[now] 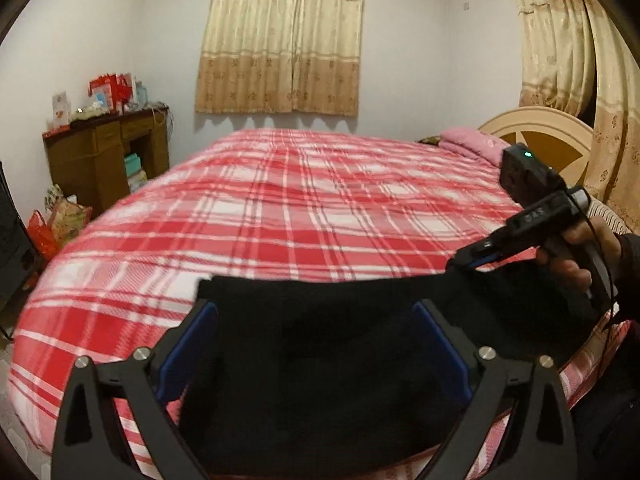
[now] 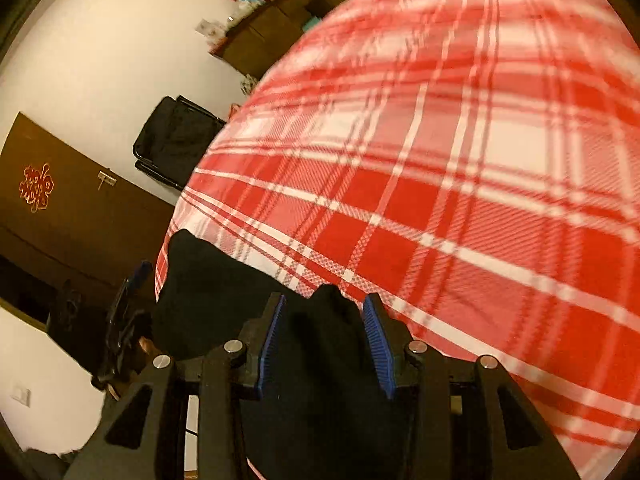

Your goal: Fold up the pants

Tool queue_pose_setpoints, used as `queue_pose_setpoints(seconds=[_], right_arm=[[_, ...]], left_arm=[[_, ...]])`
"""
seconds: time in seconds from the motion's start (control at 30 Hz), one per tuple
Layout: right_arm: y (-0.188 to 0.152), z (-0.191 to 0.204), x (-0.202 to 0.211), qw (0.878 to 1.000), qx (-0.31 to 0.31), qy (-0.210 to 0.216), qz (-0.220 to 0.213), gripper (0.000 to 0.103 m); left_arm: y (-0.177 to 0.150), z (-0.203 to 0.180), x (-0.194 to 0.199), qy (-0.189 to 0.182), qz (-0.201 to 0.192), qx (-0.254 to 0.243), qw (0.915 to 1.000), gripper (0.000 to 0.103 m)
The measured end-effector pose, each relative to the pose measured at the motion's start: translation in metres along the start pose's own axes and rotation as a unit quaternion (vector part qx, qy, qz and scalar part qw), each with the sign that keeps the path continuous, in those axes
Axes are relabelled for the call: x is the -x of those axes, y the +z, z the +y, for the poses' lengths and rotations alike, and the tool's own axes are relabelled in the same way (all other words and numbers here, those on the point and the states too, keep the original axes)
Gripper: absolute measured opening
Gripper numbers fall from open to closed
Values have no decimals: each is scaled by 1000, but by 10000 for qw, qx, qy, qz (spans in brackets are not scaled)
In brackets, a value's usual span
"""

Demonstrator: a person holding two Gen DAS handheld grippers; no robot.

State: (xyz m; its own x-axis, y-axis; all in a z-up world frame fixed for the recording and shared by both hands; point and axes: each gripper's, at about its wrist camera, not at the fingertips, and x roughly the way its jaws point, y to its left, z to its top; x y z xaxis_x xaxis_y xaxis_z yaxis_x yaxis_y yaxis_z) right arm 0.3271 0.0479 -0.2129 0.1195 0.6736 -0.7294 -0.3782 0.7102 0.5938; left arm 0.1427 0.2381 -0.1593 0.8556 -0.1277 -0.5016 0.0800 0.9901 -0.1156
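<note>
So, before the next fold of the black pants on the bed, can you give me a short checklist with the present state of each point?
1. Right gripper holds the black pants: ok, cloth is bunched between its blue pads.
2. Left gripper holds the pants: not ok, its fingers stand wide apart with the cloth only lying between them.
3. Pants lie flat on the plaid bedcover: cannot tell, the near part is hidden by the grippers.
4. Room on the bedcover beyond the pants: ok, only plaid shows there.
5. Pink pillow out of the way: ok, it is far off by the headboard.
</note>
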Motion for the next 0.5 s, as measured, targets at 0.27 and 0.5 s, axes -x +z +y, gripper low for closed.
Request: queue_pose_setpoints(seconds=[0.27, 0.5], right_arm=[[8, -11, -11, 9989, -74, -422, -173, 5], [-16, -6, 45, 9960, 269, -638, -560, 53]], left_arm=[[-18, -10, -14, 230, 354, -239, 9988, 100], [-1, -36, -1, -97, 278, -114, 9995, 100]])
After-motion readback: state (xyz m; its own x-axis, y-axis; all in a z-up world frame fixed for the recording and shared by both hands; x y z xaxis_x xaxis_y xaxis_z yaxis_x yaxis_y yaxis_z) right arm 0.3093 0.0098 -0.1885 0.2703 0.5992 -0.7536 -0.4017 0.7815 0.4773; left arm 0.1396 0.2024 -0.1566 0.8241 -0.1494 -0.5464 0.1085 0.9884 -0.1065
